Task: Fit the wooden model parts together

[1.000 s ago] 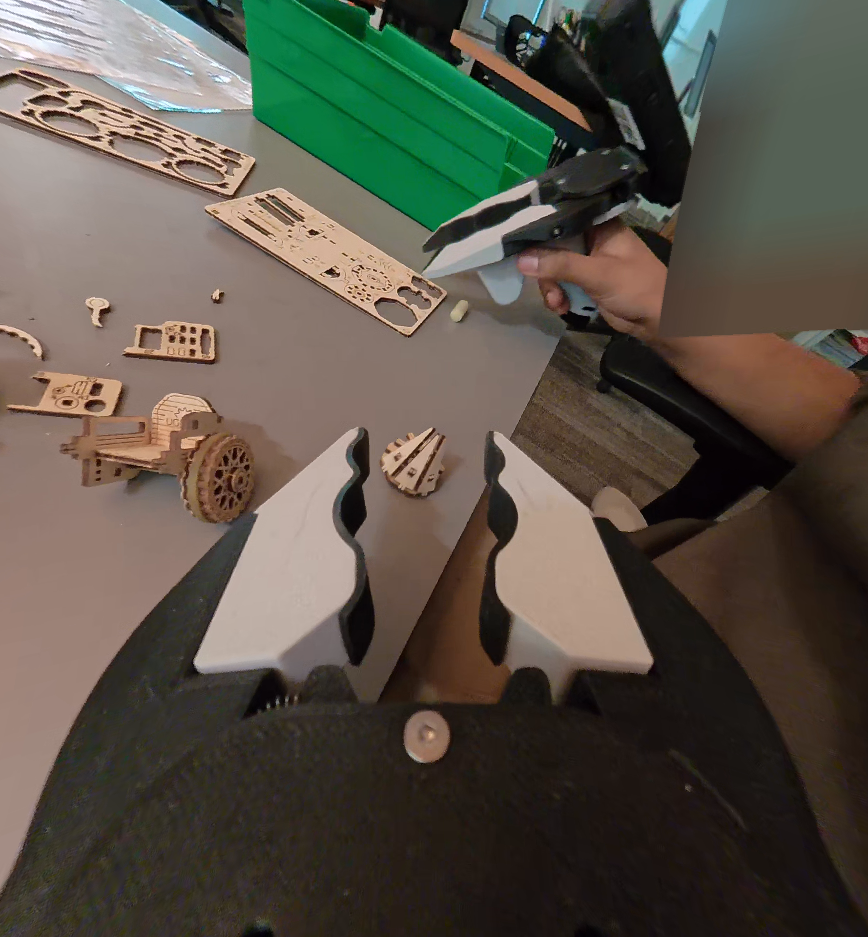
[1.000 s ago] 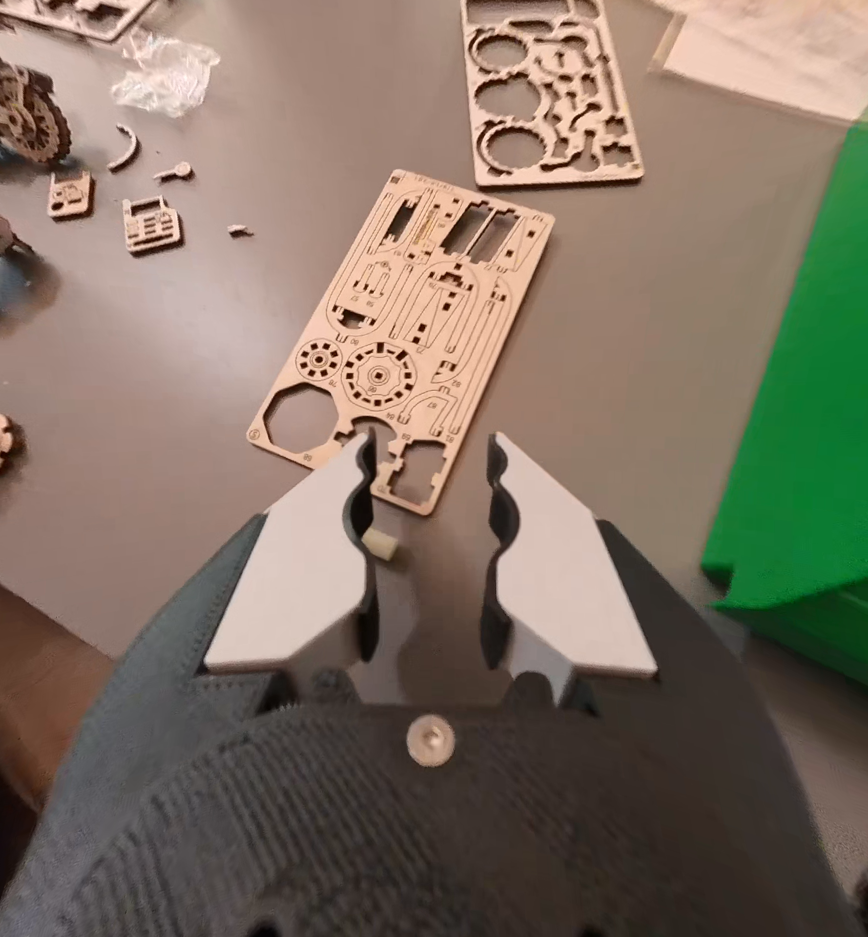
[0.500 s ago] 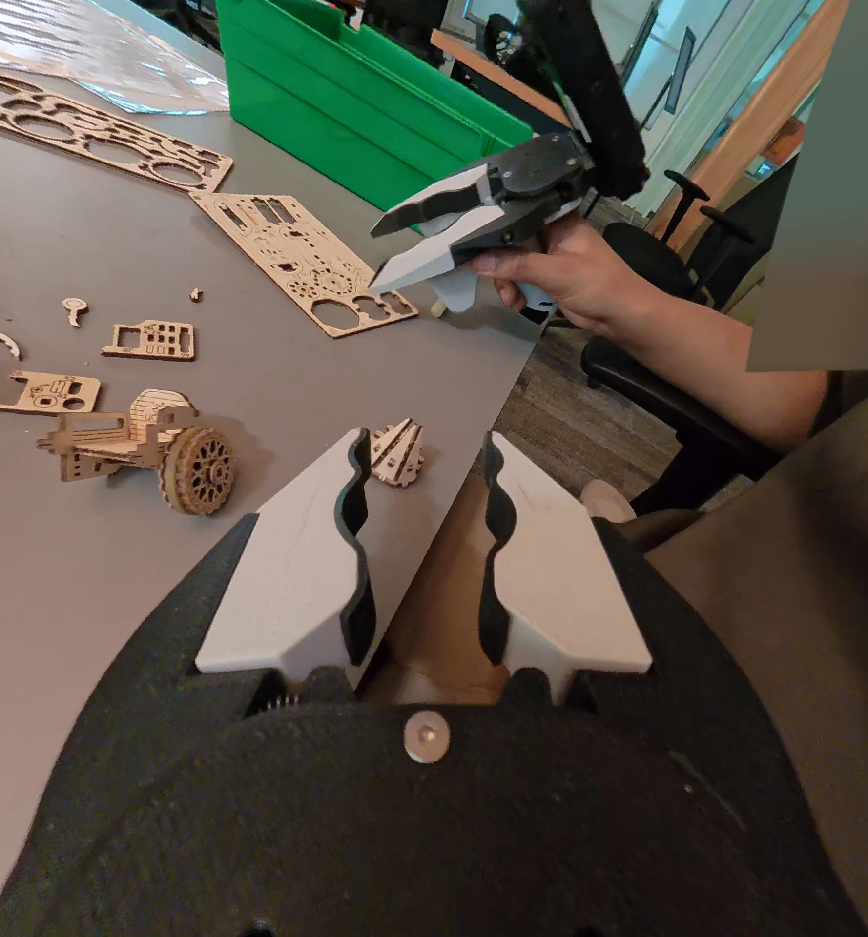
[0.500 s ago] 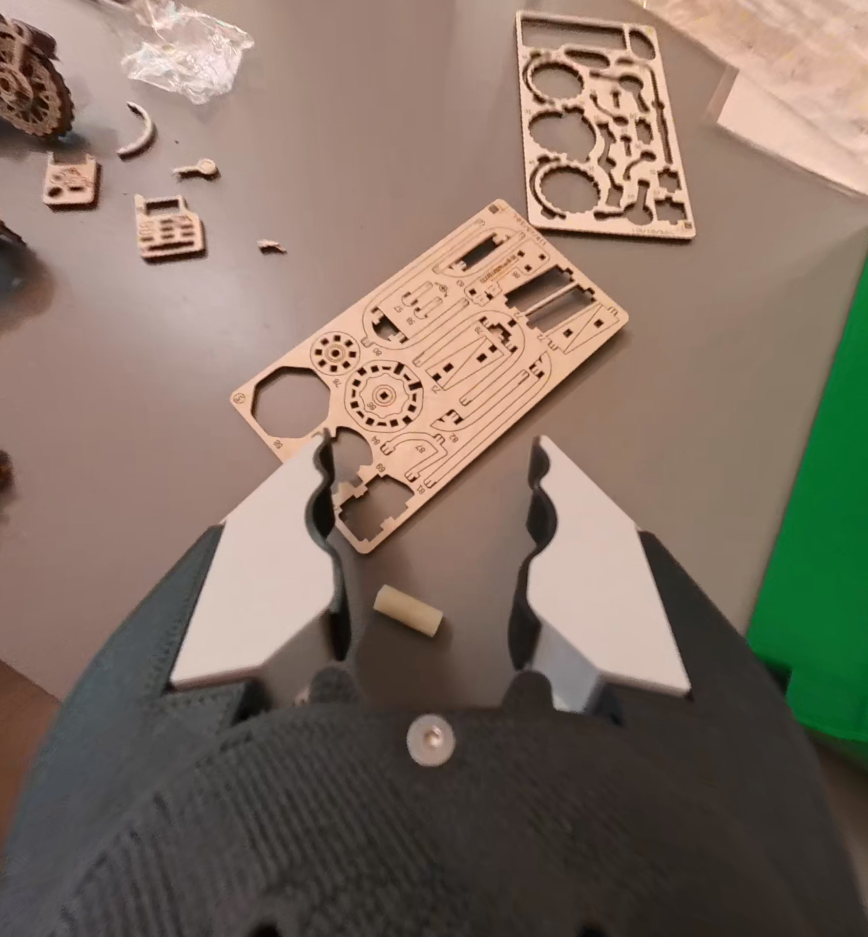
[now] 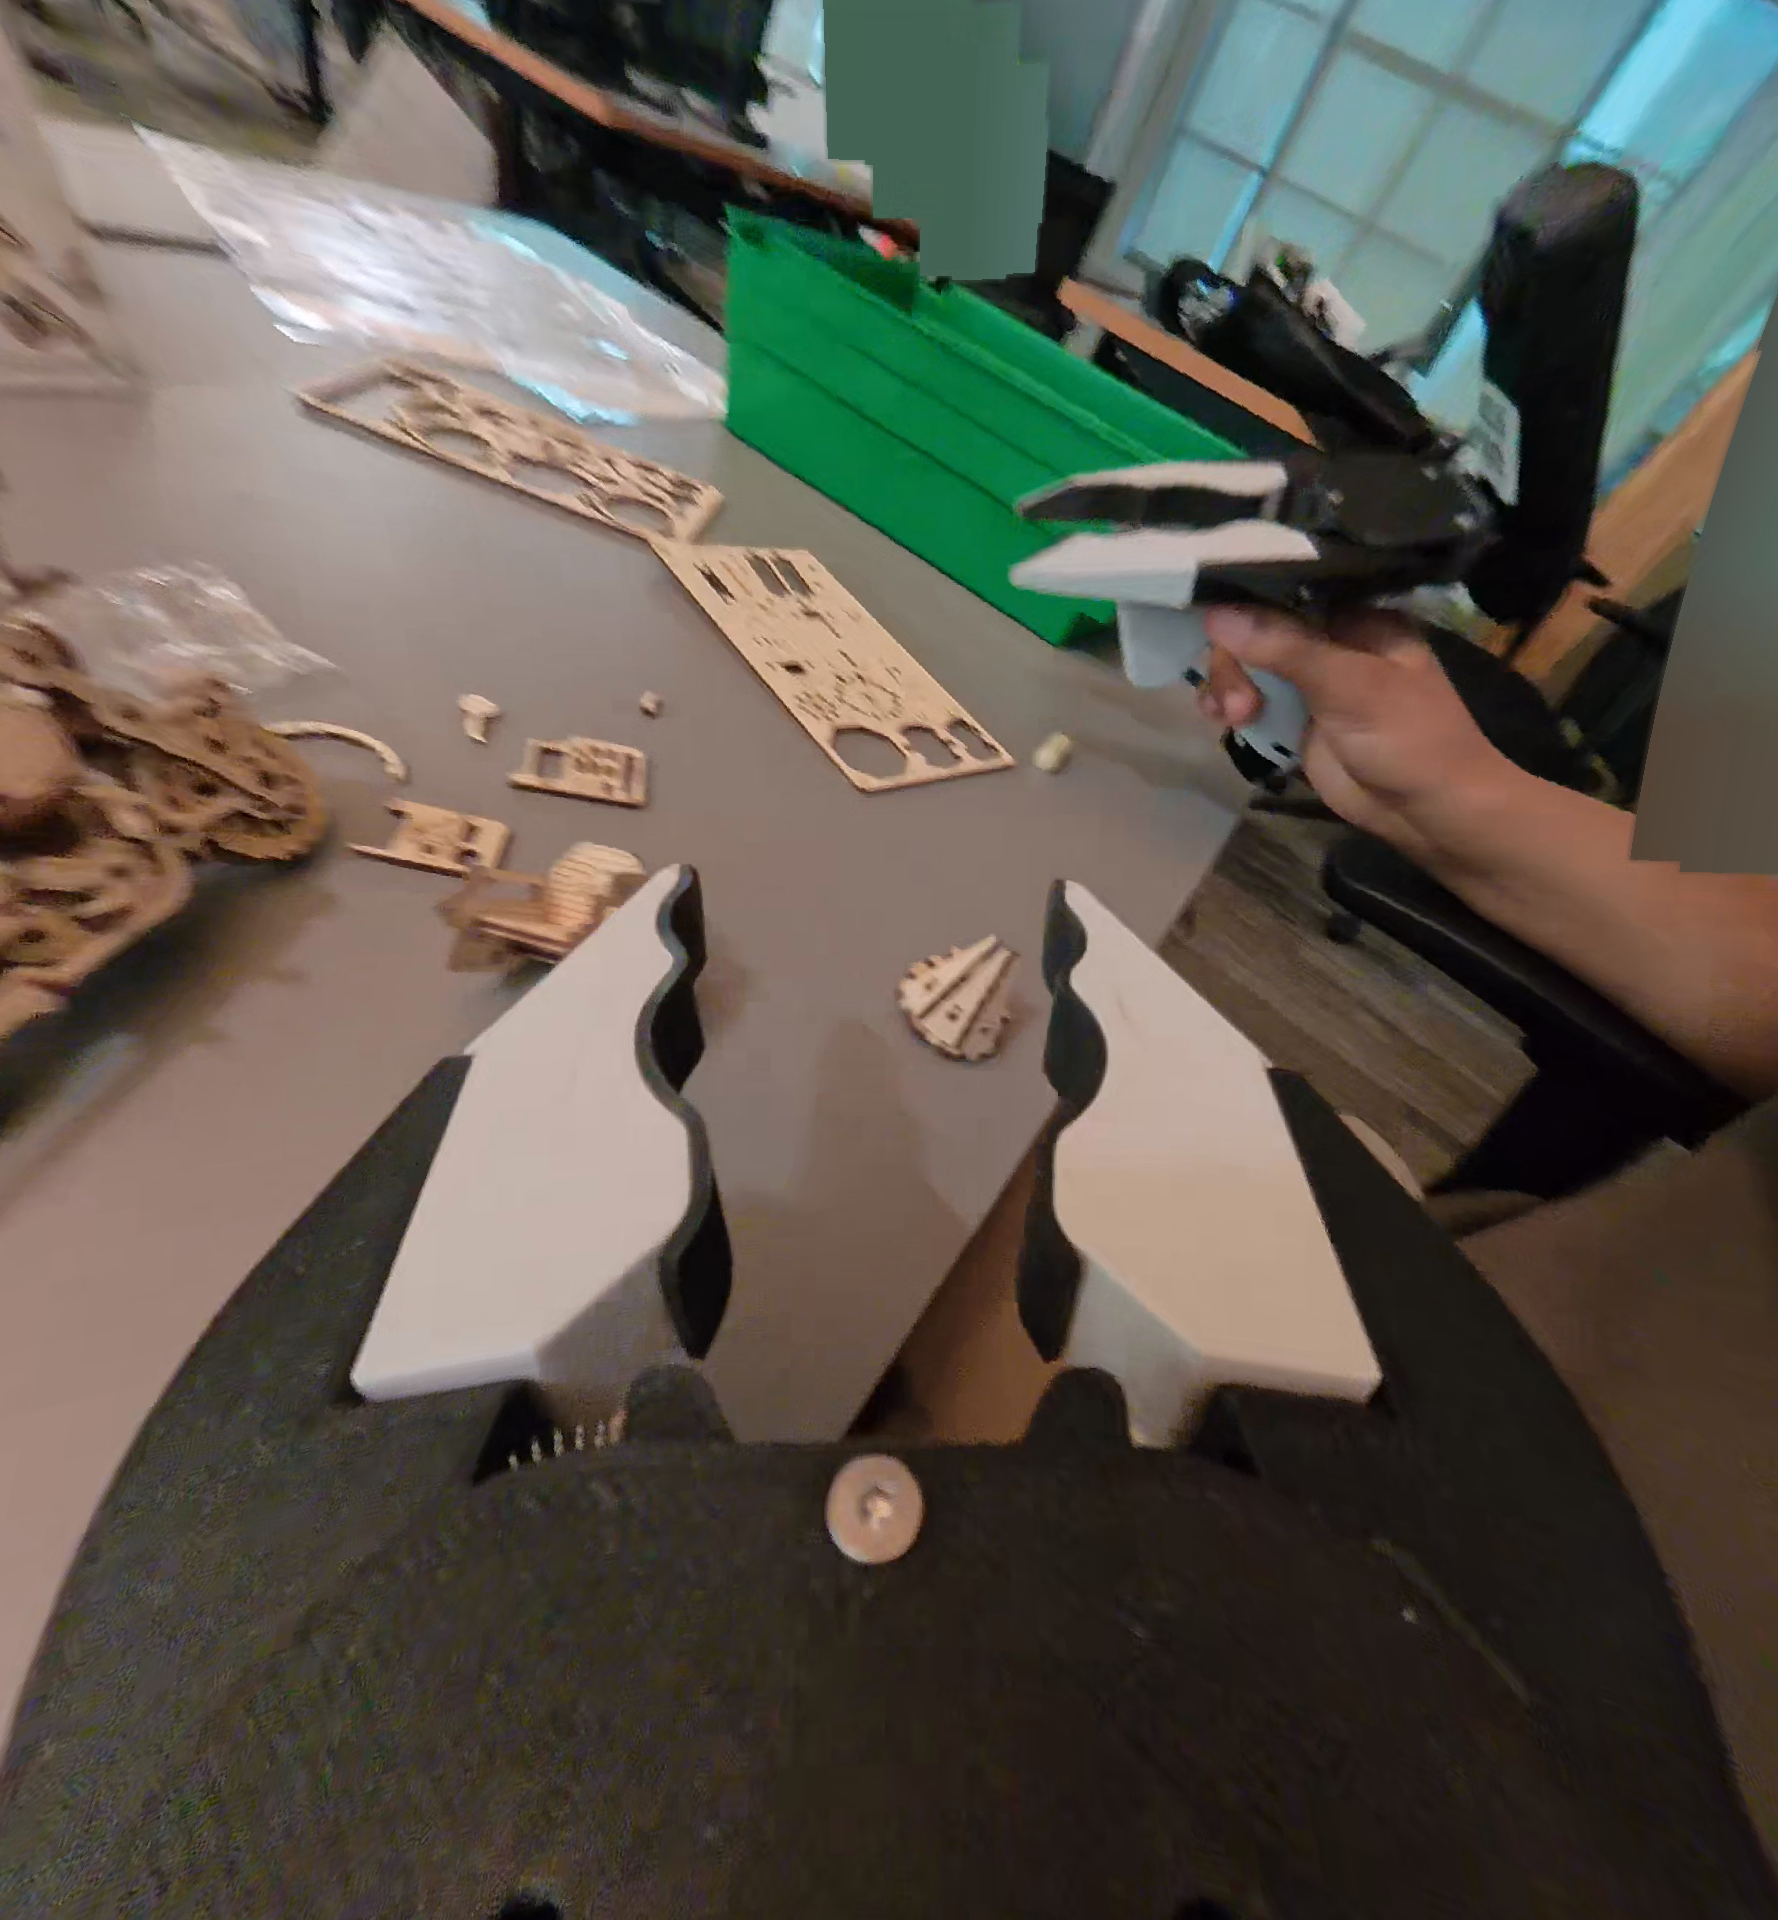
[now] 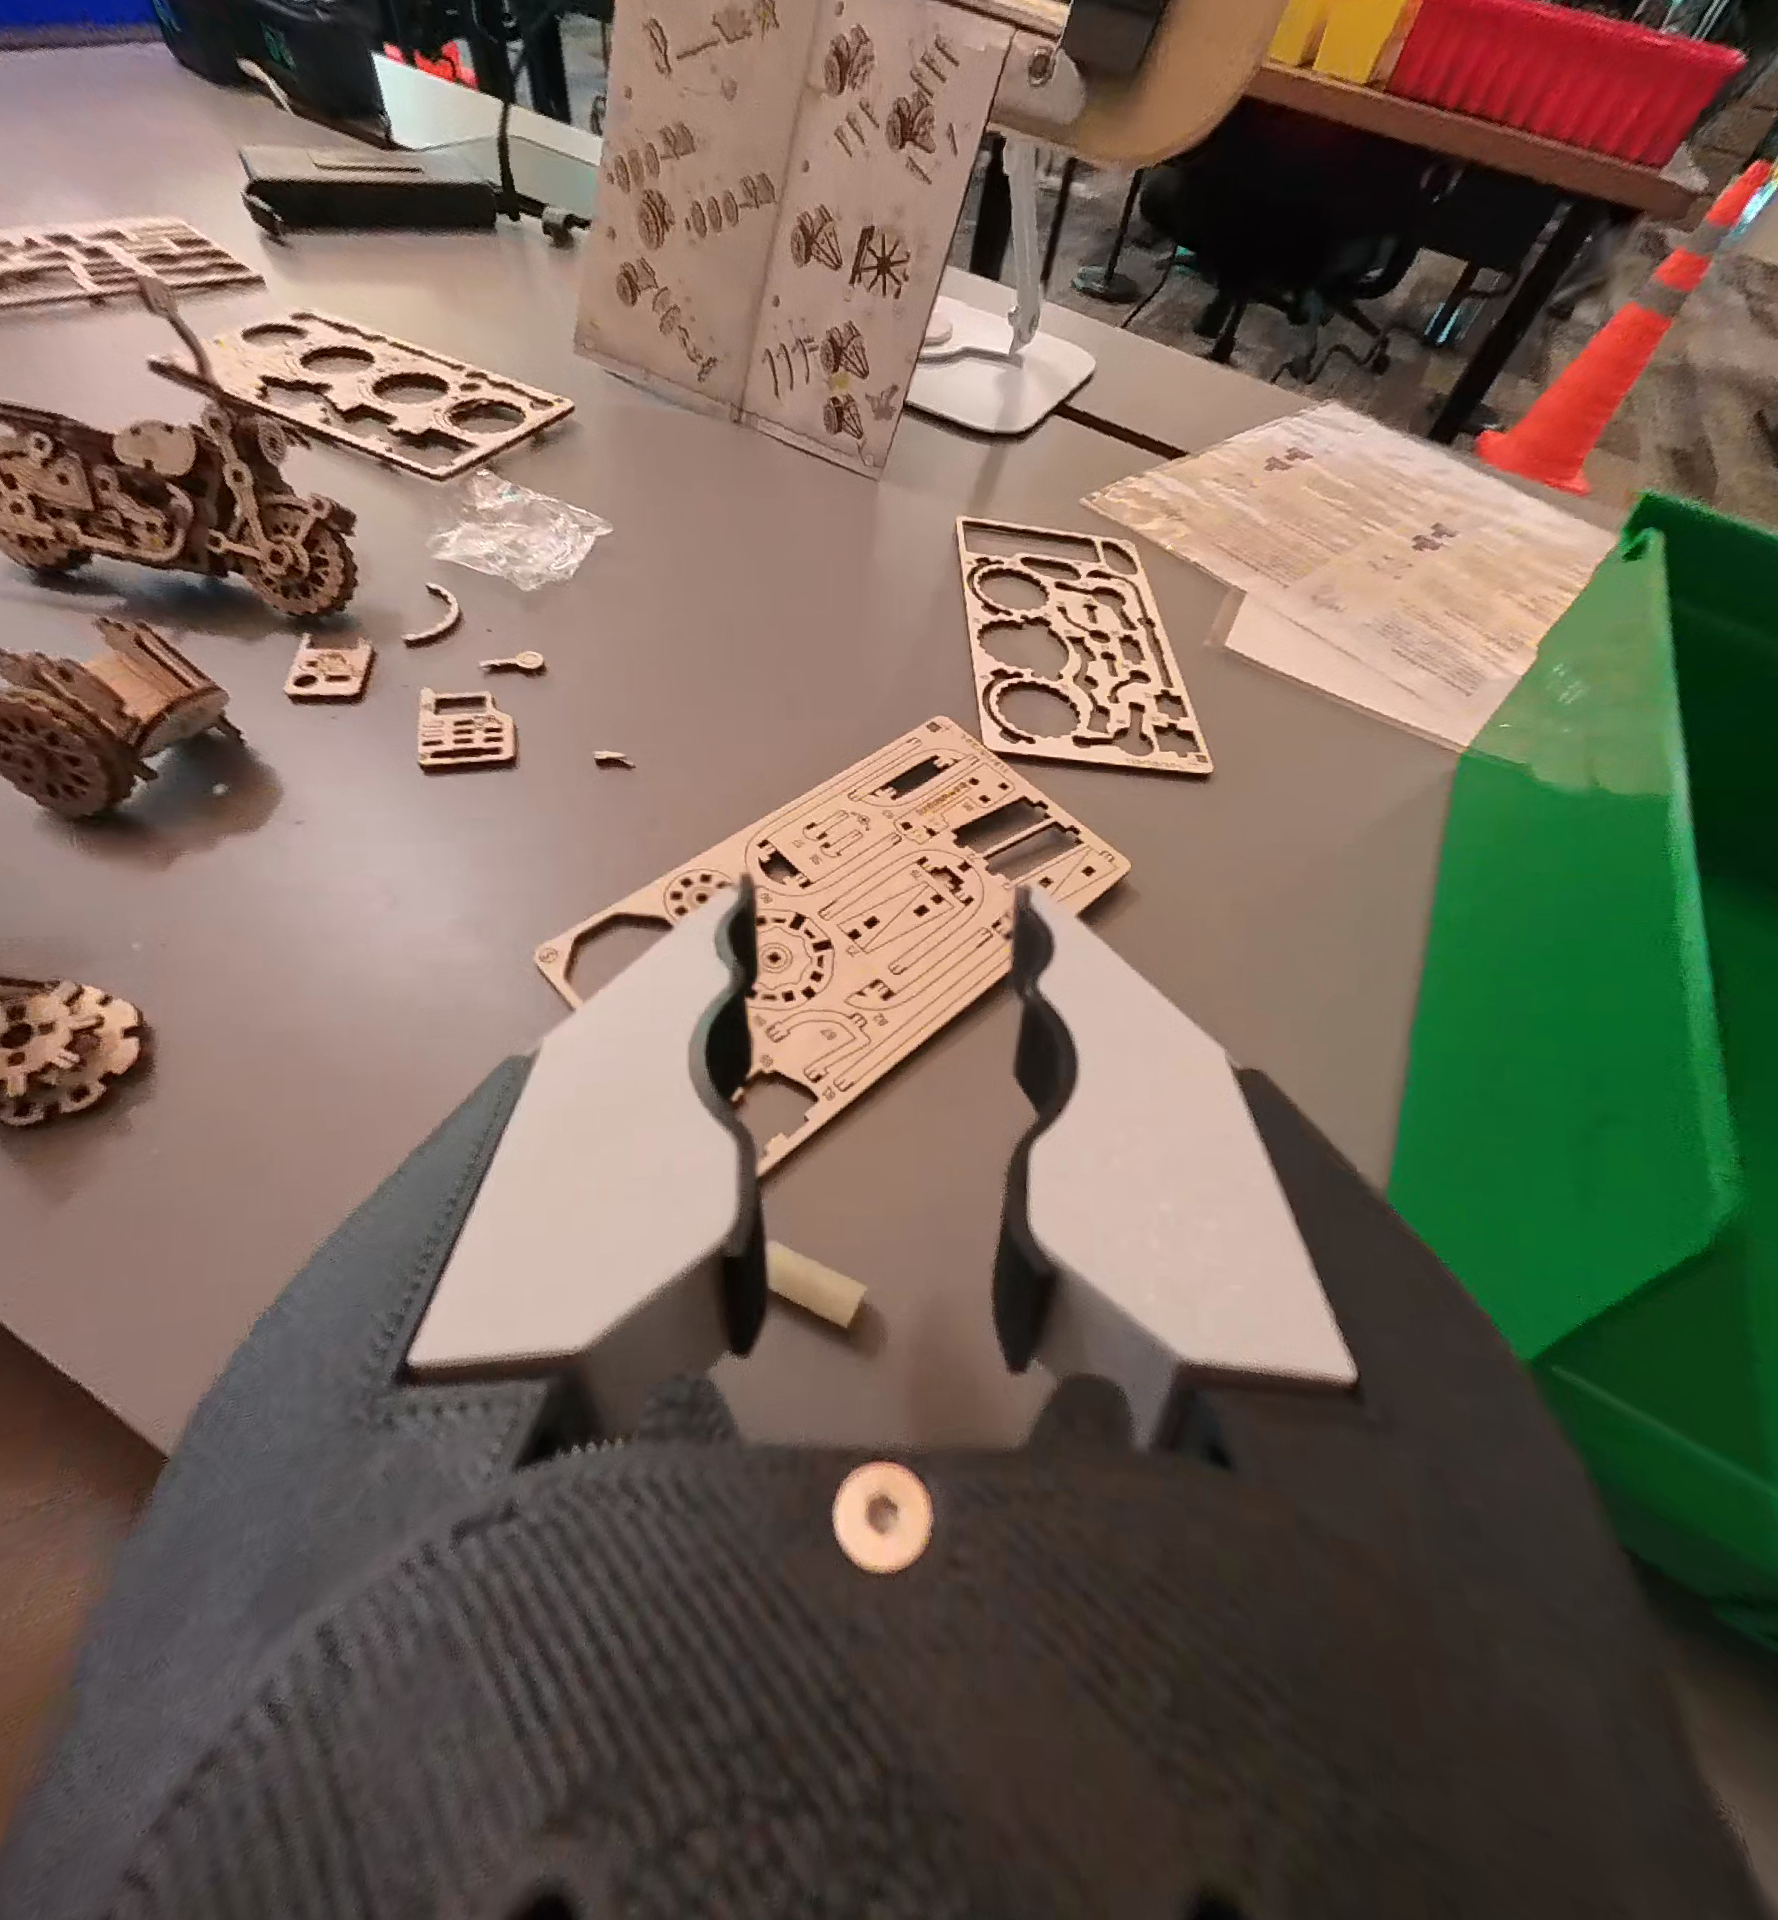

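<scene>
My left gripper (image 5: pixel 872 899) is open and empty, low over the grey table (image 5: pixel 241 1122). A round wooden gear part (image 5: pixel 958 997) lies just ahead between its fingertips, and a wooden sidecar piece (image 5: pixel 552 904) sits by the left finger. My right gripper (image 6: pixel 883 902) is open and empty above a laser-cut parts sheet (image 6: pixel 926 831); it also shows in the left wrist view (image 5: pixel 1020 540), raised off the table. A small cream peg (image 6: pixel 817 1288) lies on the table under its fingers. The sidecar (image 6: pixel 85 717) and gear part (image 6: pixel 33 1039) lie to its left.
A finished wooden motorcycle (image 6: pixel 147 499) stands far left. Small loose pieces (image 6: pixel 464 732) and a second, mostly emptied sheet (image 6: pixel 1082 644) lie around. A green bin (image 6: pixel 1591 987) stands close on the right. An upright instruction sheet (image 6: pixel 781 229) and papers (image 6: pixel 1363 551) are behind. Across from one pair of fingers to the other is roughly 25 cm. The small cream peg (image 6: pixel 817 1288) sits 9 cm or so from the ends of my right fingers. It turns up in the left wrist view (image 5: pixel 1058 746) as well.
My left gripper has opened wider and swung to face further along the table. My right gripper opened, then rose and tilted up from the sheet; the peg stays on the table.
</scene>
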`<state>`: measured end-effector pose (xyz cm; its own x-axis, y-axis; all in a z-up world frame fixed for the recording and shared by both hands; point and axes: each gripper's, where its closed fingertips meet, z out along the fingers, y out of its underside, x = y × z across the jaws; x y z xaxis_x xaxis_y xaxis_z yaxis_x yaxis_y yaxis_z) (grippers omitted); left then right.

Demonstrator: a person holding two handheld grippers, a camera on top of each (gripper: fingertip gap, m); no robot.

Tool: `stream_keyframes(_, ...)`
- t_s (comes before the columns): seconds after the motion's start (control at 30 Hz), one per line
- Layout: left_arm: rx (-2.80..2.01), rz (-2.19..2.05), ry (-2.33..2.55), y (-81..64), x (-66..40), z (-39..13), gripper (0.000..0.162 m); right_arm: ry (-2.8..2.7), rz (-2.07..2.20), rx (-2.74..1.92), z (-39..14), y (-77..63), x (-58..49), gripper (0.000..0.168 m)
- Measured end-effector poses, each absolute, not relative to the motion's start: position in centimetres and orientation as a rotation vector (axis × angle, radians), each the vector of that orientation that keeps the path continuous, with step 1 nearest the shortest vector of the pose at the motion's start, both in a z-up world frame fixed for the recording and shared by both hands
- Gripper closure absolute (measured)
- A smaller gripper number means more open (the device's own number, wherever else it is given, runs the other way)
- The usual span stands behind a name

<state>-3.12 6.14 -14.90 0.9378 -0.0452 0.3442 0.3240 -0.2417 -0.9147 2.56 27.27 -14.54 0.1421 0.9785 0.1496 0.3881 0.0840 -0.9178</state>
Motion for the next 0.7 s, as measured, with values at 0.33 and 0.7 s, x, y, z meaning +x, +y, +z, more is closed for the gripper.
stream_keyframes(0.33, -1.802, 0.052, -0.316, 3.1, -12.2, -14.2, 0.042, -1.396, 0.786, -1.370, -14.3, 26.6, 1.9, 0.090)
stream_keyframes(0.7, -1.816, 0.223, -0.450, 0.4, -17.7, -15.1, 0.036, -1.348, 0.854, -1.416, -14.8, 27.0, 1.7, 0.066)
